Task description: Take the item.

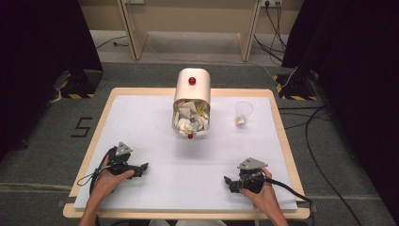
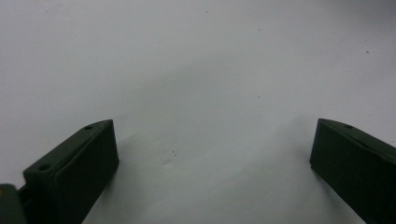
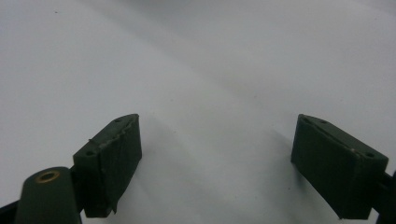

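Bin [image 1: 192,96] lies tipped mid-surface [image 1: 155,188]; left gripper [image 1: 143,167] and right gripper [image 1: 227,180] rest near, jaws wide, empty.

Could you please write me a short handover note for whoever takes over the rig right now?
Left gripper: open, empty, resting on the near left of the white table.
Right gripper: open, empty, resting near right.
Cream bin with a red knob lies on its side at the table's far middle, mouth facing the person, white crumpled paper showing in its opening.
Clear cup stands upright to the bin's right, something pale inside.
Done: nothing grasped yet.
Left: reaching the bin and cup, presumably; both stand apart from the grippers.
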Demonstrator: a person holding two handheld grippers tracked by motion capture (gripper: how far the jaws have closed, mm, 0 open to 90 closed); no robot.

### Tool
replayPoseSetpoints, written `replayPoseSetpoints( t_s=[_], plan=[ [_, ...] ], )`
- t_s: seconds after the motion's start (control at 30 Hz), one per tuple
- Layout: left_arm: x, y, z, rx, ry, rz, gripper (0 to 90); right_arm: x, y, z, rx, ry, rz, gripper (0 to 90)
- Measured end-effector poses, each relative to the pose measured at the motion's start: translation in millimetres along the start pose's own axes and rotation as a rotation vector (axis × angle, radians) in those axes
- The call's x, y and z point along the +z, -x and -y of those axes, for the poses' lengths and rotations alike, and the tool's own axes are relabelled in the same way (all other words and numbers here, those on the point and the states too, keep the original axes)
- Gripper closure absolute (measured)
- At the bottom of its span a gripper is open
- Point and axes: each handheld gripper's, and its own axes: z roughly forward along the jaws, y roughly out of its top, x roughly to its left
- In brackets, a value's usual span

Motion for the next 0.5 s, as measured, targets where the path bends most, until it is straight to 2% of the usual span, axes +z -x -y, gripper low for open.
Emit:
replayPoseSetpoints(
  t_s=[0.5],
  plan=[
    [0.0,-0.1,0.0,0.000,0.000,0.000,0.0,-0.1,0.2,0.4,0.000,-0.001,-0.005,16.0]
  ],
)
